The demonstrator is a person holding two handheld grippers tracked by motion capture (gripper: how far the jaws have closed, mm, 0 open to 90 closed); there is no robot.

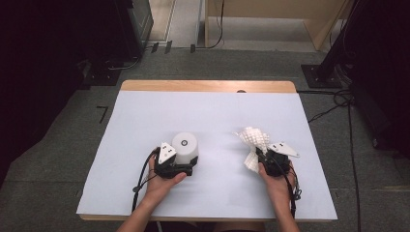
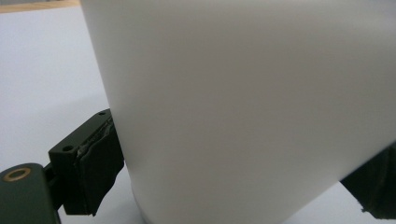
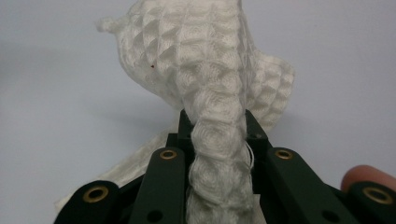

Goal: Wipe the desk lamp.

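A white cylinder-shaped container (image 1: 185, 147) stands on the white table sheet (image 1: 208, 111), left of centre. My left gripper (image 1: 180, 166) is shut on its lower side; in the left gripper view the white container (image 2: 252, 107) sits between the two black pads (image 2: 95, 161). At the right, a white waffle-weave cloth (image 1: 254, 142) is bunched and lifted off the sheet. My right gripper (image 1: 263, 155) is shut on it; in the right gripper view the cloth (image 3: 215, 121) runs between the closed jaws and flares out above them.
The sheet covers a wooden table whose far edge (image 1: 208, 86) shows bare wood. Grey floor surrounds it, with cables (image 1: 338, 104) at the right and dark equipment at both sides. A person's hands hold both grippers near the front edge.
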